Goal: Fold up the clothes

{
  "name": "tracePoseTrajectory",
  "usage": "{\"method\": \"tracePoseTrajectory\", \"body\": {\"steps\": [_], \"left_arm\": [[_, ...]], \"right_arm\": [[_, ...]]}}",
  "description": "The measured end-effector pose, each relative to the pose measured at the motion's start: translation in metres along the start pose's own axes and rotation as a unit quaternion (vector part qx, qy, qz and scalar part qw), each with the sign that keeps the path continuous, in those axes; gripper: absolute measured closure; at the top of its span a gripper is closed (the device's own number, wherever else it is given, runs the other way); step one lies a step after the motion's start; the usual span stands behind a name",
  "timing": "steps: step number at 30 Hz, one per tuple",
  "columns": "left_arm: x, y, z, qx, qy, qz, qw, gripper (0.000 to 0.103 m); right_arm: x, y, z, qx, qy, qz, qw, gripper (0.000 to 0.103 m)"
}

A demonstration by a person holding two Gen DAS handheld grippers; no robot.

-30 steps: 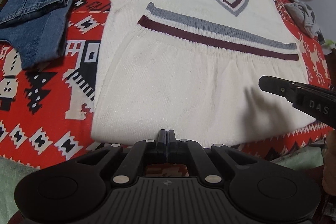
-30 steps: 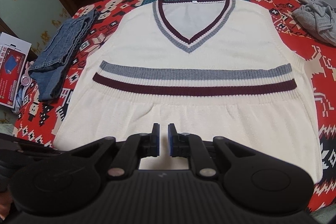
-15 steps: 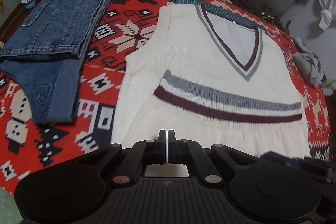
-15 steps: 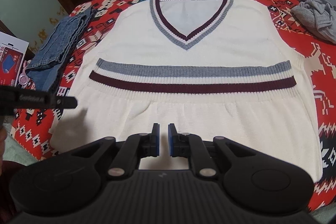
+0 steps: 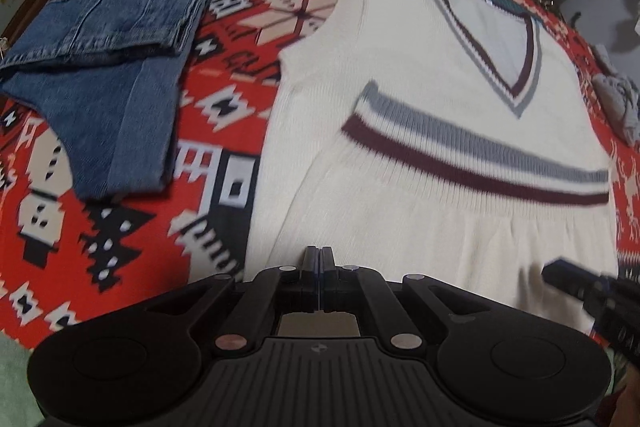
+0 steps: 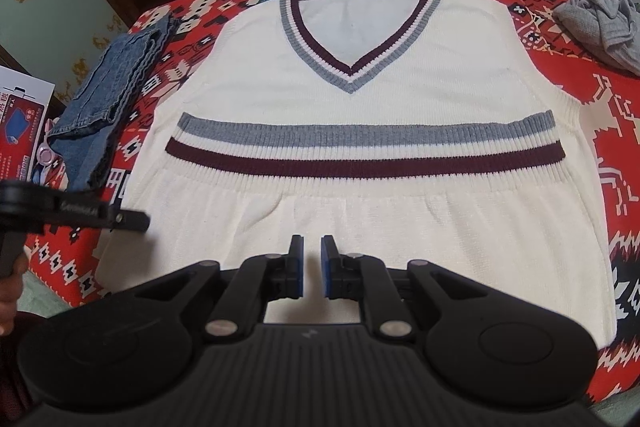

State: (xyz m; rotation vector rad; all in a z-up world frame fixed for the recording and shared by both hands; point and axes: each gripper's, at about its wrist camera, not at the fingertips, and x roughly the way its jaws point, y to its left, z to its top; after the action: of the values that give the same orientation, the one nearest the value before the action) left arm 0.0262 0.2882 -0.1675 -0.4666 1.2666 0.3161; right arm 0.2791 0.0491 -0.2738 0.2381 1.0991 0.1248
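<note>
Left claw [image 5: 319, 259]: fingers pressed together, holding nothing, above the vest's near left hem; it has moved left and in over the last second, so the jeans now fill more of its view.
Right claw [image 6: 311, 259]: blue-padded fingers a little apart, empty, over the middle of the near hem; its view is almost unchanged, but the left claw's tip [image 6: 132, 221] now reaches in further from the left.
Vest [image 6: 360, 99]: cream rib knit, sleeveless, spread flat and face up in the middle of the bench, hem at the near edge, V-neck toward the far edge; grey and maroon bands cross the chest and trim the neck.
Cloth [image 6: 624, 147]: red woven cover with black and cream geometric figures, over the whole bench.
Jeans [image 5: 120, 27]: blue denim, folded into a rough rectangle, at the left edge, apart from the vest.
Grey rag [image 6: 600, 23]: crumpled, far right corner.
</note>
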Motion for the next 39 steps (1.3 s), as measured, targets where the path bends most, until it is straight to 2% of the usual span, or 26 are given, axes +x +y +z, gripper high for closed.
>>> {"method": "tracePoseTrajectory", "body": {"steps": [6,15,19,22,26,31,36,39], "left_arm": [[-0.008,0.013,-0.018,0.01,0.038,0.011,0.9992,0.1],[-0.014,0.025,-0.035,0.006,0.053,0.005,0.9985,0.1],[-0.015,0.028,-0.037,0.001,0.045,-0.004,0.999,0.101],[-0.015,0.036,-0.038,-0.018,0.039,-0.022,0.9988,0.101],[-0.015,0.044,-0.038,-0.034,0.038,-0.043,0.9978,0.101],[-0.014,0.046,-0.04,-0.033,0.029,-0.051,0.9977,0.1],[-0.014,0.047,-0.04,-0.032,0.025,-0.054,0.9977,0.1],[-0.013,0.048,-0.04,-0.034,0.024,-0.056,0.9976,0.1]], "right_arm": [[0.0,0.002,-0.001,-0.006,-0.001,-0.007,1.0,0.091],[0.001,0.003,-0.003,-0.014,0.001,-0.007,1.0,0.091],[0.005,0.003,-0.007,0.002,0.028,0.052,0.998,0.095],[0.009,0.009,-0.011,0.012,0.053,0.11,0.992,0.096],[0.012,0.04,-0.017,0.002,0.069,0.164,0.984,0.096],[0.032,0.086,-0.024,-0.008,0.089,0.173,0.981,0.096],[0.058,0.1,-0.034,0.047,0.118,0.195,0.973,0.096],[0.062,0.111,-0.034,0.045,0.11,0.186,0.975,0.096]]}}
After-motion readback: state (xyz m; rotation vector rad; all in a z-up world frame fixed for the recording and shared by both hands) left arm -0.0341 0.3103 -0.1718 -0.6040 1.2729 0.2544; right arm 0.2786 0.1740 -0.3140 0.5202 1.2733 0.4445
